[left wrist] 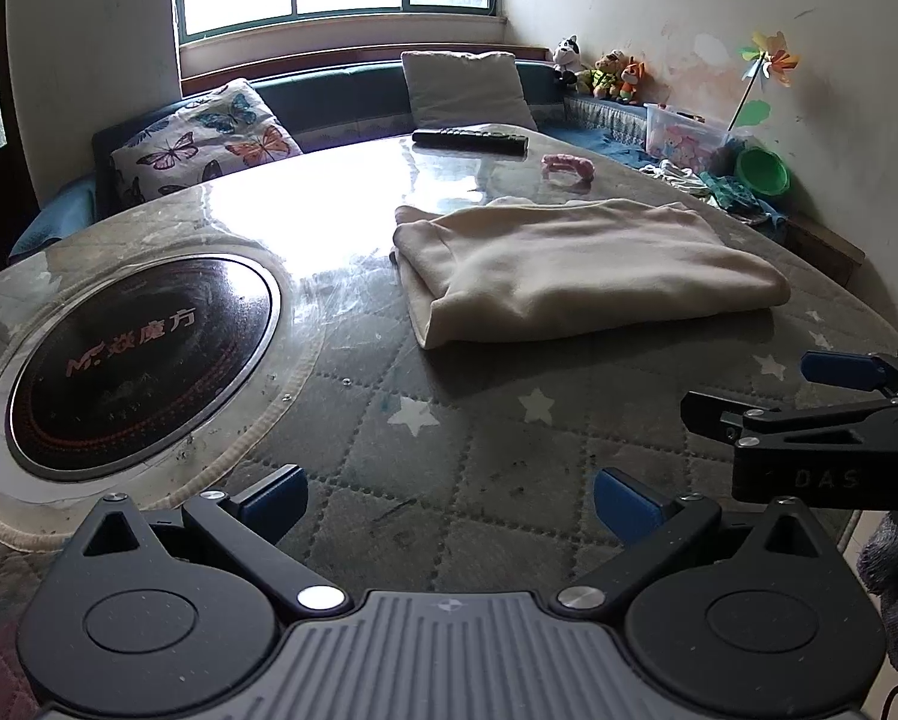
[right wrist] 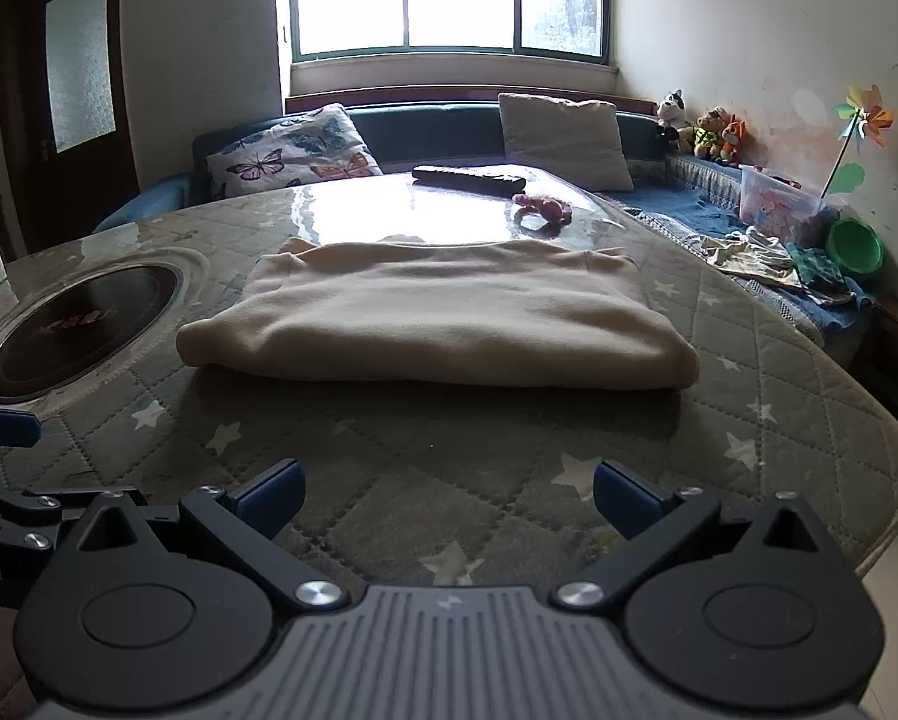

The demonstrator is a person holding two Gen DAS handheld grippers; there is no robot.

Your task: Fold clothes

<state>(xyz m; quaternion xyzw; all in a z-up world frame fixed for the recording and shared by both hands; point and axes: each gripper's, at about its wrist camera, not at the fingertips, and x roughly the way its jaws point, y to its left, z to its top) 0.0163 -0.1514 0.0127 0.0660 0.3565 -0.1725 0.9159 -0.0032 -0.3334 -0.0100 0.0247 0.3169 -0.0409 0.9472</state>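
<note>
Left tongs (left wrist: 449, 504): spread, empty, over quilted tabletop (left wrist: 449, 456). Right tongs (right wrist: 446, 495): spread, empty, same near edge. Cream garment (right wrist: 443, 312): folded into a thick rectangle, mid-tabletop, dead ahead of right tongs, ahead and rightward of left; long axis crosswise to right tongs; right likely nearer. Round cooker plate (left wrist: 143, 360): left of garment. Remote (right wrist: 470, 178), pink toy (right wrist: 545, 208): far edge. Right view alone shows door (right wrist: 65, 90); left view shows the right tongs from the side (left wrist: 749, 390)
</note>
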